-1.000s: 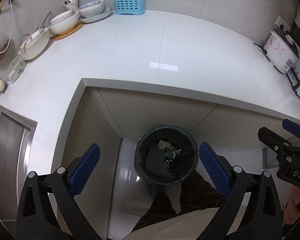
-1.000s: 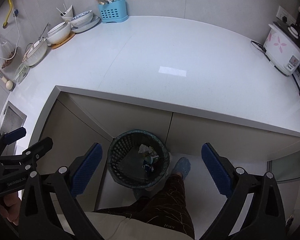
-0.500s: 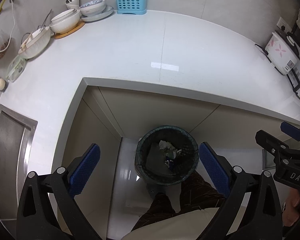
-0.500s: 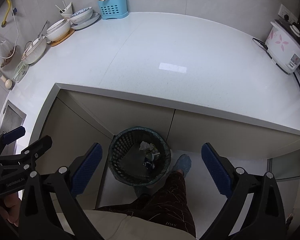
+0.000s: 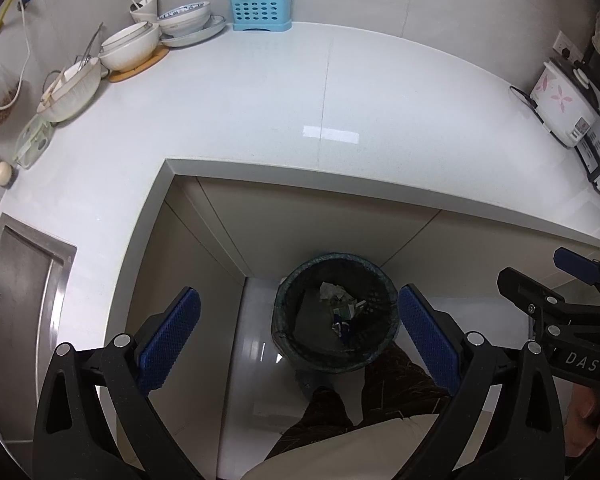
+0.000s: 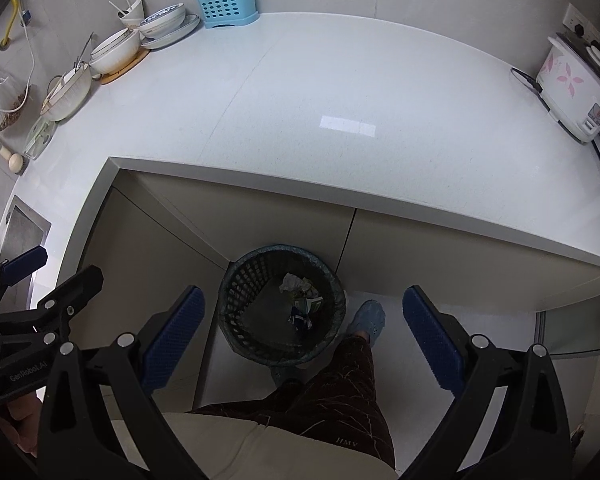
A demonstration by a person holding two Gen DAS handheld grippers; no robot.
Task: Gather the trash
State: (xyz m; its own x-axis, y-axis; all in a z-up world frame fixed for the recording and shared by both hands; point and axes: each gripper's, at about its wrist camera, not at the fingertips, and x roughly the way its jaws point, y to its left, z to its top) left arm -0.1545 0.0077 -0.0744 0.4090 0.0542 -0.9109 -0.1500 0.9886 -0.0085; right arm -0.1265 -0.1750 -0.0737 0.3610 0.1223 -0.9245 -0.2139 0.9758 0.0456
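A dark mesh waste bin [image 5: 284, 316] [image 6: 240, 312] stands on the floor in front of the counter's cabinets. Crumpled paper and wrappers [image 5: 338, 304] [image 6: 300, 296] lie inside it. My left gripper [image 5: 298, 334] hangs open high above the bin, nothing between its blue pads. My right gripper [image 6: 302, 334] is likewise open and empty above the bin. Each gripper shows at the edge of the other's view. The white countertop [image 5: 260, 96] [image 6: 340, 92] carries no loose trash that I can see.
Bowls and plates [image 5: 132, 46] sit at the counter's back left, beside a blue utensil holder [image 5: 259, 7]. A rice cooker [image 5: 562, 102] stands at the right. A steel sink [image 5: 16, 284] is at the left. A person's leg and shoe [image 6: 366, 320] are beside the bin.
Both grippers have risen and drawn back a little, so the counter and bin look slightly smaller. Both stay open and empty.
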